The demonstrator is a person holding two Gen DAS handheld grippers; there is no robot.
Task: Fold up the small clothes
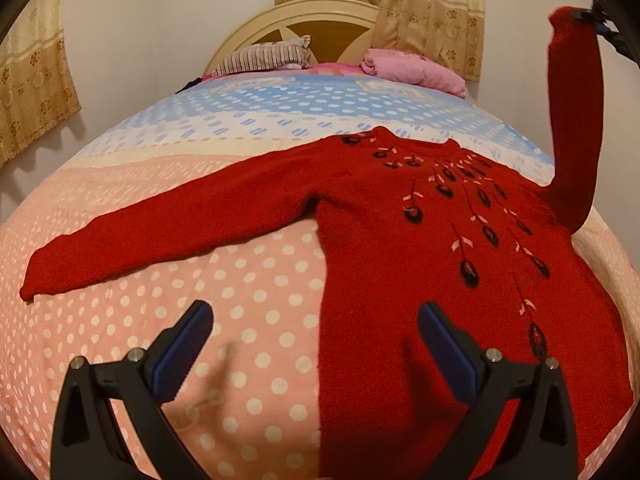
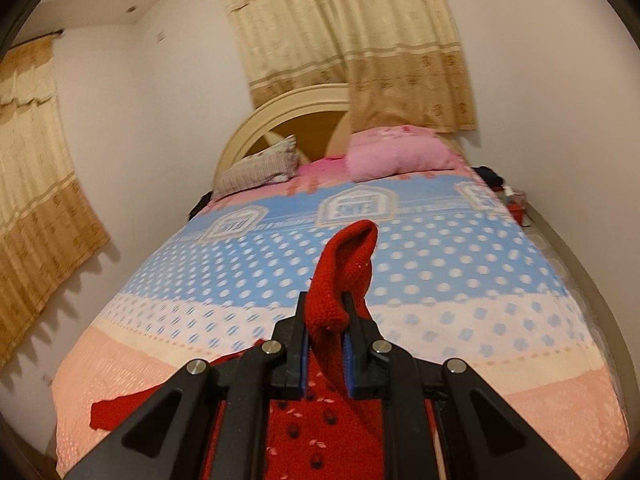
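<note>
A red knitted sweater [image 1: 400, 216] with dark embroidered buds lies face up on the bed, one sleeve [image 1: 160, 232] stretched out flat to the left. The other sleeve [image 1: 576, 120] is lifted high at the right, its cuff pinched by my right gripper [image 1: 592, 16] at the frame's edge. In the right wrist view that gripper [image 2: 326, 312] is shut on the red cuff [image 2: 348, 256], which sticks up between the jaws above the sweater body [image 2: 308, 436]. My left gripper [image 1: 316, 320] hovers open over the sweater's lower left edge, holding nothing.
The bed [image 1: 240, 320] has a polka-dot sheet, pink near me and blue farther off. A striped pillow [image 1: 268, 56] and a pink bundle [image 1: 412, 70] lie at the cream headboard [image 2: 280, 108]. Beige curtains [image 2: 352, 40] hang behind and at the left wall.
</note>
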